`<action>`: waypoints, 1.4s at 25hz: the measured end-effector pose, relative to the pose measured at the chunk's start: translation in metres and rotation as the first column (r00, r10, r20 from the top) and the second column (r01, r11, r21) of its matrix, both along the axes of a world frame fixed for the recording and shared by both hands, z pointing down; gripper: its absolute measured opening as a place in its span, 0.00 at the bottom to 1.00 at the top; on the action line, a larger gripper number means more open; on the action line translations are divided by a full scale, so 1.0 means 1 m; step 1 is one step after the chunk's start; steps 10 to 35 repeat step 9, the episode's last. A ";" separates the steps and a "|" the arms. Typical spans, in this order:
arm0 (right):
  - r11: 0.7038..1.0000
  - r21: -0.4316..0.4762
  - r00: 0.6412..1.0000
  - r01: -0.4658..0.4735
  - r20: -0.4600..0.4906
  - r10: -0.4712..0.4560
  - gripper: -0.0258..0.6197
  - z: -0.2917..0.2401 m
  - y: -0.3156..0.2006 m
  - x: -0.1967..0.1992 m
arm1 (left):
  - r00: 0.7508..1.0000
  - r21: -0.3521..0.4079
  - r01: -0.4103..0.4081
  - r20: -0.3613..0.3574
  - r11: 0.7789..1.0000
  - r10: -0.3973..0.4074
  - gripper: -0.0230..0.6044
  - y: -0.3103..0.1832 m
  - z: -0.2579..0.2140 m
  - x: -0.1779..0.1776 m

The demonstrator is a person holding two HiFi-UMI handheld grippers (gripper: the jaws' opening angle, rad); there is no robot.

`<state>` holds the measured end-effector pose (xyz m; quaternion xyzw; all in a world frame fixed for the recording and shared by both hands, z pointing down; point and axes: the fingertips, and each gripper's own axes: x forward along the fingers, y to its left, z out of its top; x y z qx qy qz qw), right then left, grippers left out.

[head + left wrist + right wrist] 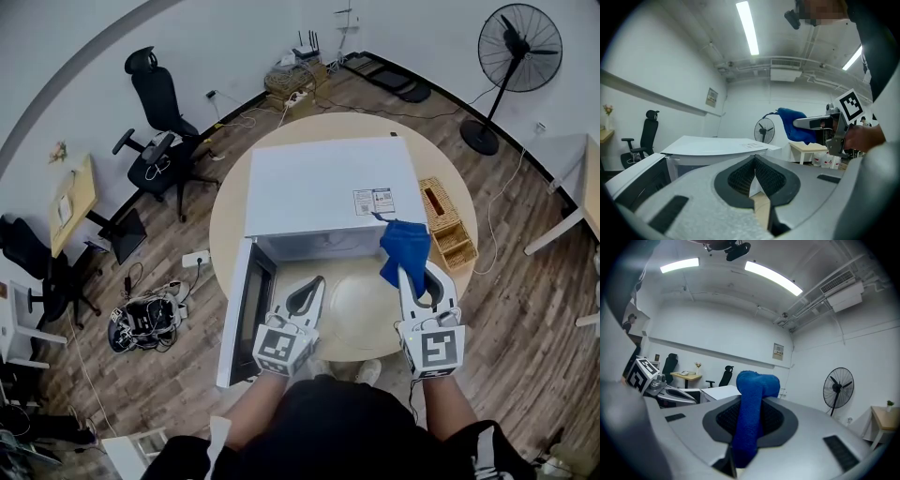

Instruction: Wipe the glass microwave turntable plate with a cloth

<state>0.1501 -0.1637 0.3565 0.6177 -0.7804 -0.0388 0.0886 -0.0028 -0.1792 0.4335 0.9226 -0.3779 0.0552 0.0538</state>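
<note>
The glass turntable plate (364,302) lies flat on the round table (230,220), in front of the white microwave (323,187) whose door (246,314) hangs open to the left. My right gripper (406,270) is shut on a blue cloth (405,246), held up over the plate's right edge; the cloth (752,404) bulges up between the jaws. My left gripper (317,280) hovers by the plate's left edge, its jaws closed tip to tip (753,158) with nothing seen between them. The left gripper view also catches the cloth (791,124).
Two wicker baskets (446,221) stand on the table right of the microwave. A floor fan (518,47) is at the back right, an office chair (161,117) at the back left. Cables and bags (145,319) lie on the floor left of the table.
</note>
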 end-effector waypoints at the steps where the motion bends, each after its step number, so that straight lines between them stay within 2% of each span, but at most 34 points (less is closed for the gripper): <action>1: 1.000 0.000 1.000 -0.001 0.000 0.001 0.14 0.001 0.000 0.000 | 1.000 0.000 -0.002 -0.001 1.000 0.002 0.04 0.000 0.000 0.001; 35: 1.000 0.003 1.000 -0.008 0.007 0.008 0.14 0.001 0.000 -0.003 | 1.000 0.003 -0.010 -0.003 1.000 0.010 0.04 -0.001 -0.002 -0.001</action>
